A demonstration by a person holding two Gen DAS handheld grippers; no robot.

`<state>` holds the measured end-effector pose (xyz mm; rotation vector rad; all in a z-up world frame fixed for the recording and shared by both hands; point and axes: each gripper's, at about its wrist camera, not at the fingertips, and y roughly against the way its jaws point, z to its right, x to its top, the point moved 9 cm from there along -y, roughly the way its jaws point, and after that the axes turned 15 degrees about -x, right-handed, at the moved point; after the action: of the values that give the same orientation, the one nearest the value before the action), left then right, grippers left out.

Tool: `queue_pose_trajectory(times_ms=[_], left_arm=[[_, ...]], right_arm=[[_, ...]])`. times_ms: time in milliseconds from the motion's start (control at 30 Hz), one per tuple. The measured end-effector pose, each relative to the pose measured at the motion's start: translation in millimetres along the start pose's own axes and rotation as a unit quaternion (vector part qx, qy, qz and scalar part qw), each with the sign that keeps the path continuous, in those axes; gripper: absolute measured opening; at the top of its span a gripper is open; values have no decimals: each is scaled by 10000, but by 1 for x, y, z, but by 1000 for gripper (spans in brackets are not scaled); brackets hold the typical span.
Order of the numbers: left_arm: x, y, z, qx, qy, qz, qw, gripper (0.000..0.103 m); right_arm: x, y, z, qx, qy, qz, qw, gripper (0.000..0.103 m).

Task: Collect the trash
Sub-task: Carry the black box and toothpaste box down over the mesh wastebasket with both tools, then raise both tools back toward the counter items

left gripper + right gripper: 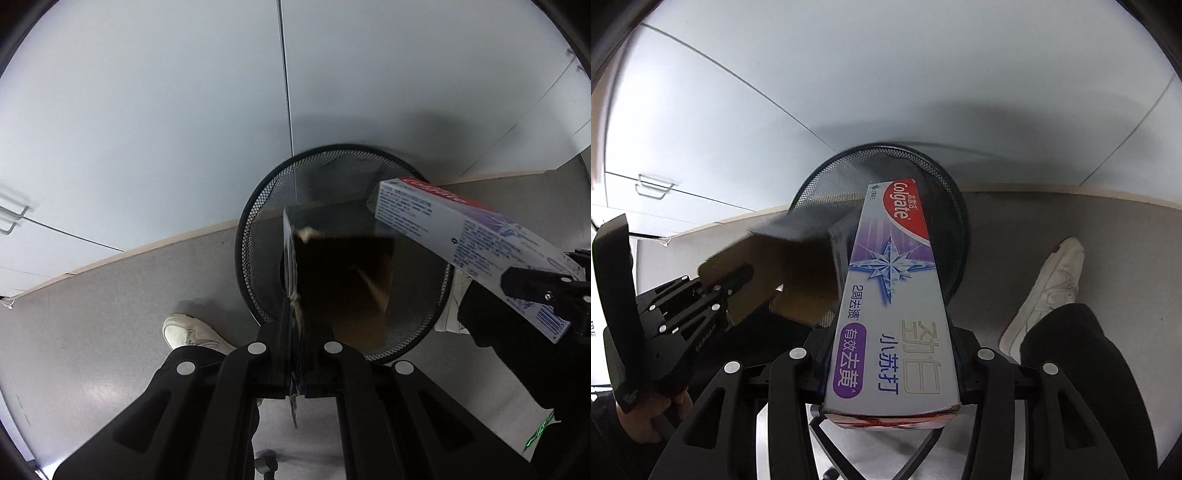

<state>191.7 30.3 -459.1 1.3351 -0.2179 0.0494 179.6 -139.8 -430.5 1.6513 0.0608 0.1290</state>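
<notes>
My left gripper (293, 317) is shut on the edge of an opened brown cardboard box (343, 280), held over a black wire-mesh trash bin (258, 221). The box also shows in the right wrist view (798, 266), with the left gripper (733, 282) on its flap. My right gripper (892, 343) is shut on a white and purple Colgate toothpaste box (894, 291), whose far end reaches over the bin (945, 184). In the left wrist view the toothpaste box (461, 229) enters from the right above the bin rim, held by the right gripper (535, 286).
The bin stands on grey floor (110, 295) against pale cabinet doors (166, 129) with a beige skirting. The person's white shoes (192, 332) (1049, 291) and black trouser legs flank the bin. A cabinet handle (653, 186) shows at left.
</notes>
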Motion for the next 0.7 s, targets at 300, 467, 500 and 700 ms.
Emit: queue_pose_trajectory(times_ms=[300, 467, 500, 700], left_arm=[[6, -23, -3, 18, 139, -239, 9996, 9], [5, -26, -7, 315, 13, -373, 9988, 73], [5, -25, -8, 363, -26, -337, 9988, 75], [-1, -21, -19, 422, 103, -338, 9985, 98]], right_arm=[[30, -20, -1, -27, -148, -113, 9998, 83], [38, -9, 13, -58, -269, 75, 9996, 94], [38, -8, 18, -60, -293, 102, 9995, 95], [38, 2, 27, -119, -367, 231, 9990, 100]])
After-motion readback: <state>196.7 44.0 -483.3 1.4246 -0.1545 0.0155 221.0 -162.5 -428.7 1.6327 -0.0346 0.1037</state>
